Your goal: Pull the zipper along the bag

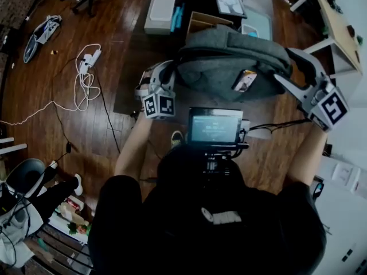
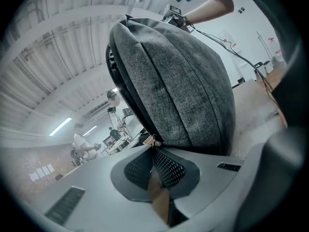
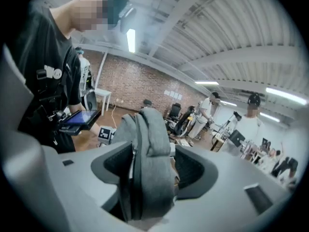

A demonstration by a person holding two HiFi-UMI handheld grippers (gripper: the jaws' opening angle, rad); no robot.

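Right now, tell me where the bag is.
Head view, top centre: the bag stands on the table, the left gripper shut on its zipper pull at left, the open right gripper straddling its right end.

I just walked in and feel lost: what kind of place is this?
Probably a shared lab or workshop in a converted industrial hall. There is a brick wall under a ribbed ceiling with strip lights, office chairs stand at the back, and loose cables trail across the wooden floor.
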